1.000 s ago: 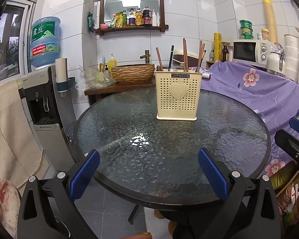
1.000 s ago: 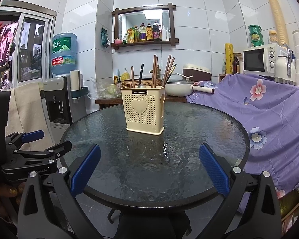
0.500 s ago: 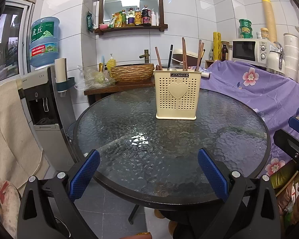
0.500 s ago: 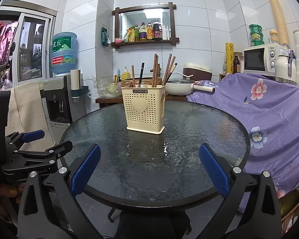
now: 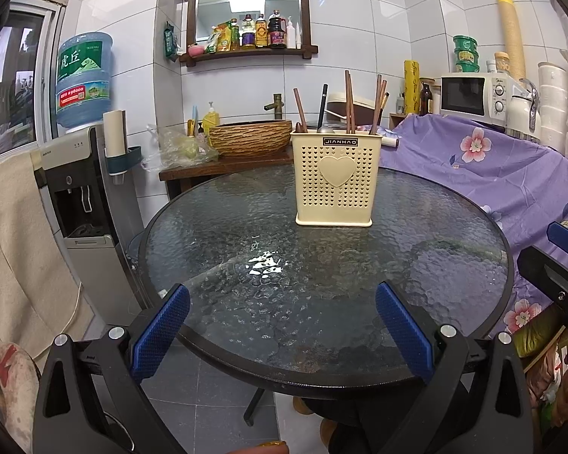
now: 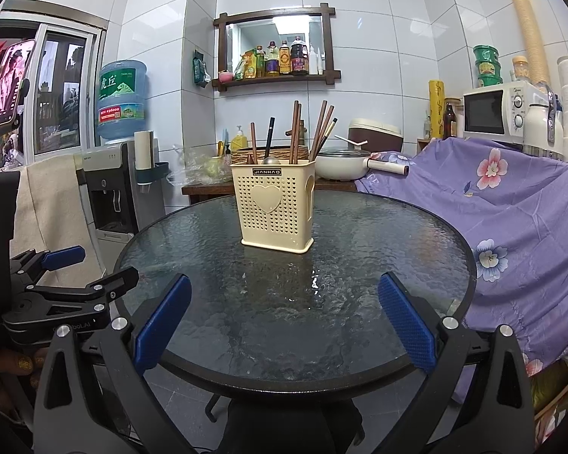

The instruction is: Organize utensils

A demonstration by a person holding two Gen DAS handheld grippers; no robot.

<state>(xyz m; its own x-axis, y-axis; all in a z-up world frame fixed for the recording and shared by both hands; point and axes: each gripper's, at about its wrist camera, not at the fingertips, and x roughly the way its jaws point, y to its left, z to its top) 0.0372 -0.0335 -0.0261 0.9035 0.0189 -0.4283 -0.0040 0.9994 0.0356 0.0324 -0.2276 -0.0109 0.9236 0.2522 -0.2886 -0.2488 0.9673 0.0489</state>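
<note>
1. Left gripper point(image 5: 282, 327): the blue-padded fingers point(image 5: 159, 331) are spread wide and nothing is held between them; they are poised over the near rim of the table, at 6 o'clock on its disc.
2. Right gripper point(image 6: 284, 323): its blue-padded fingers point(image 6: 407, 321) are likewise spread wide and empty, at 6 o'clock over the near rim. In the right wrist view the left gripper is seen at 9 o'clock, off the table edge, gripped by a hand point(image 6: 3, 370).
3. Round glass table point(image 5: 454, 265): a textured glass top in a dark rim.
4. Utensil holder point(image 5: 336, 178): a cream perforated plastic caddy with a heart on its front and a "JIANHAO" label is stood upright on the table toward 12 o'clock, well apart from both grippers.
5. Utensils: brown chopsticks point(image 5: 348, 100) and a dark-handled metal spoon point(image 5: 323, 104) are stood in the holder, handles up.
6. Surroundings: a purple floral cloth point(image 5: 484, 174) is draped at 3 o'clock; a water dispenser point(image 5: 83, 174) is placed at 9 o'clock.
</note>
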